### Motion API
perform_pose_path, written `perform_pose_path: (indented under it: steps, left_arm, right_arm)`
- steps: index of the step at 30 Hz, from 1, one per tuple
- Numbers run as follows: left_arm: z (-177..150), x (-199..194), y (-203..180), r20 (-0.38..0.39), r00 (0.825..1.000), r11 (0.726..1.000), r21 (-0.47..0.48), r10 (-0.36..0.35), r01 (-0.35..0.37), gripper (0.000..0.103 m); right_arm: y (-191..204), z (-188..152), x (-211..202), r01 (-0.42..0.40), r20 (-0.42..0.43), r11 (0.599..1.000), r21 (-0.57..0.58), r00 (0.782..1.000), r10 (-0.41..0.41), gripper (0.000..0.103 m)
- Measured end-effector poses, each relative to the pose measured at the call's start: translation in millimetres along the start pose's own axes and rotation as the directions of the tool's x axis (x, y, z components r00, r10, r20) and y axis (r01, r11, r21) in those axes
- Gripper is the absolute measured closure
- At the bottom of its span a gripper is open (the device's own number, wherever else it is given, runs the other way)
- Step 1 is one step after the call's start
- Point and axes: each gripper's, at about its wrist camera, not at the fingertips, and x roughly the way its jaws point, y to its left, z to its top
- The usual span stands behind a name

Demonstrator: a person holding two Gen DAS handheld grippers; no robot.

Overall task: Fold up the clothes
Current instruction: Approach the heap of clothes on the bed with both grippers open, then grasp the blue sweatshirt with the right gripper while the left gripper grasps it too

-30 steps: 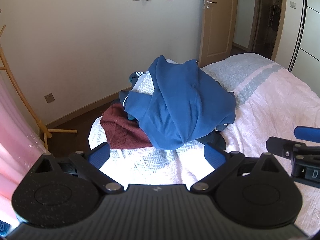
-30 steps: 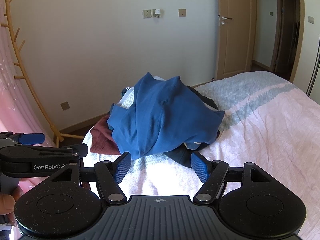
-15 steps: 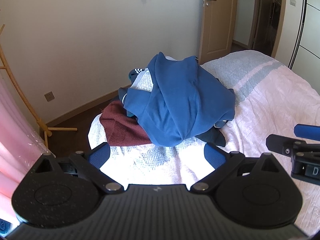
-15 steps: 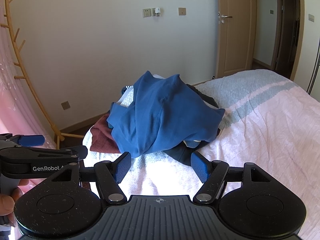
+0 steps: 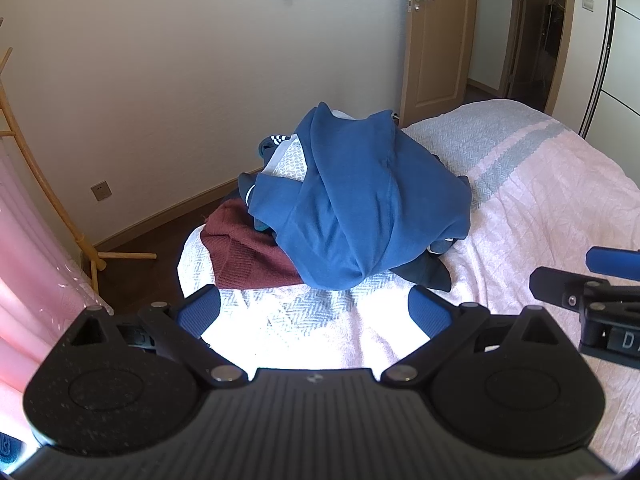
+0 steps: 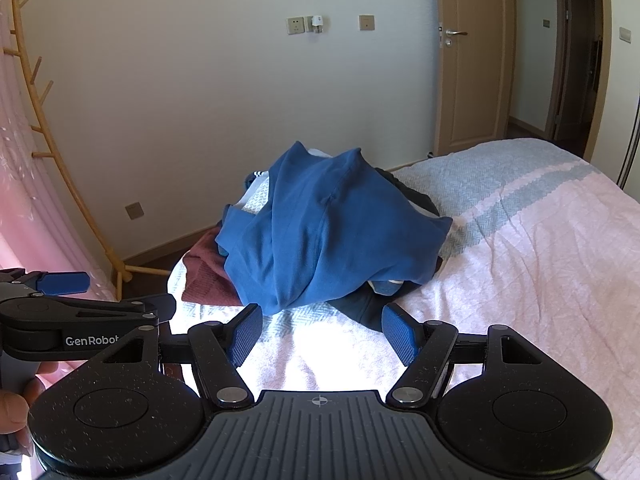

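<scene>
A heap of clothes lies near the foot corner of the bed, topped by a blue sweatshirt (image 5: pixel 360 204) (image 6: pixel 328 232). A maroon knit (image 5: pixel 244 252) (image 6: pixel 204 272) sticks out at its left, and dark garments (image 5: pixel 424 272) (image 6: pixel 360 308) poke out at its right front. My left gripper (image 5: pixel 314 312) hangs open just short of the heap, nothing between its blue pads. My right gripper (image 6: pixel 322 334) is open too, its pads clear of the cloth, a little in front of the pile.
The bed (image 5: pixel 540 216) (image 6: pixel 540 248) wears a pink and grey-striped cover, stretching right. A wooden coat rack (image 5: pixel 44 196) (image 6: pixel 60 168) and pink curtain (image 6: pixel 16 200) stand at the left. A white wall and a wooden door (image 6: pixel 468 80) are behind. A hand (image 6: pixel 16 404) grips the left tool.
</scene>
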Motion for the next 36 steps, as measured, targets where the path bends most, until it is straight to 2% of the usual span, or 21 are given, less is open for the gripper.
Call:
perform_pose_path:
  steps: [24,31,36]
  left_arm:
    - [-8,-11,-3,-0.009,0.999,0.999,-0.014,0.039,-0.039,0.004]
    - [-20,-16,5,-0.014,0.999,0.999,-0.012,0.045,-0.045,0.004]
    - [-31,-9,20,-0.009,0.999,0.998,0.051,0.047,-0.046,0.004]
  right_arm:
    - [-3,-3,-5,-0.044,-0.008,0.999,-0.008,0.999,0.044,0.033]
    - [-7,-7,-1,-0.07,-0.02,0.997,-0.017,0.997,0.069,0.033]
    - [-12,-7,12,-0.082,-0.029,0.996,-0.031,0.996,0.082,0.033]
